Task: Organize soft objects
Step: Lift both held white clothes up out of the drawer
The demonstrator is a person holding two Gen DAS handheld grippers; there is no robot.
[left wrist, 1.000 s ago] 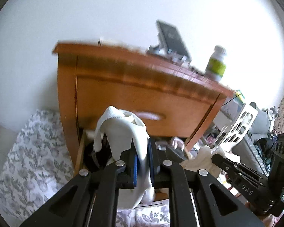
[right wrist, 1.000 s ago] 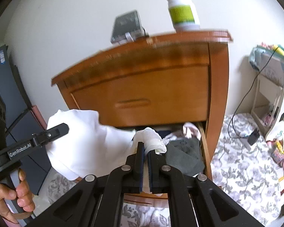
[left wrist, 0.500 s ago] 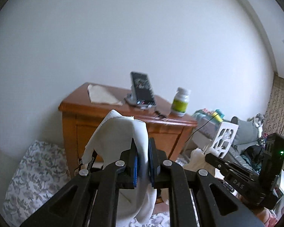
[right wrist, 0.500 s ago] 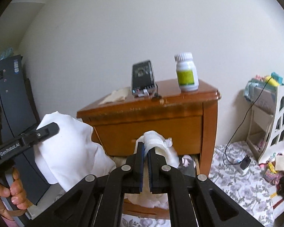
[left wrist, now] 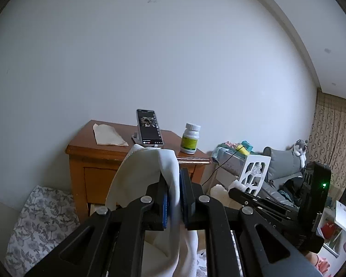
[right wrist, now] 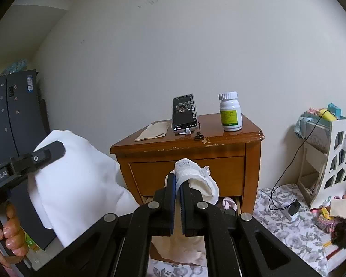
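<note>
plain white wall (left wrist: 150,57) filled most of both views, with a brown wooden nightstand (right wrist: 189,157) standing against it and a grey floral floor mat (right wrist: 283,210) spread beside it. on the nightstand's top stood a black smartphone propped on a small stand (right wrist: 184,113), a white pill bottle with a green label (right wrist: 230,112) and a flat beige paper napkin (right wrist: 153,131). the left gripper (left wrist: 173,198) was clenched on a white cloth garment (left wrist: 143,175), its blue-lined pads pinching a fold that rose above the fingertips, draped to the left and hung down below the jaws. the right gripper (right wrist: 177,198) was clenched as well, grasping a cream and white lace-edged piece of fabric (right wrist: 196,177) that bunched up above and to the right of its tips. in the right wrist view the white garment ballooned at the left, held up by the left gripper's black finger, with a person's hand (right wrist: 10,233) wrapped round that gripper's handle. both pieces were lifted clear in front of the nightstand, whose lower drawer (right wrist: 228,202) stood open with a bit of pink fabric showing inside. a white cut-out rack (right wrist: 334,161) stood to the right.
</note>
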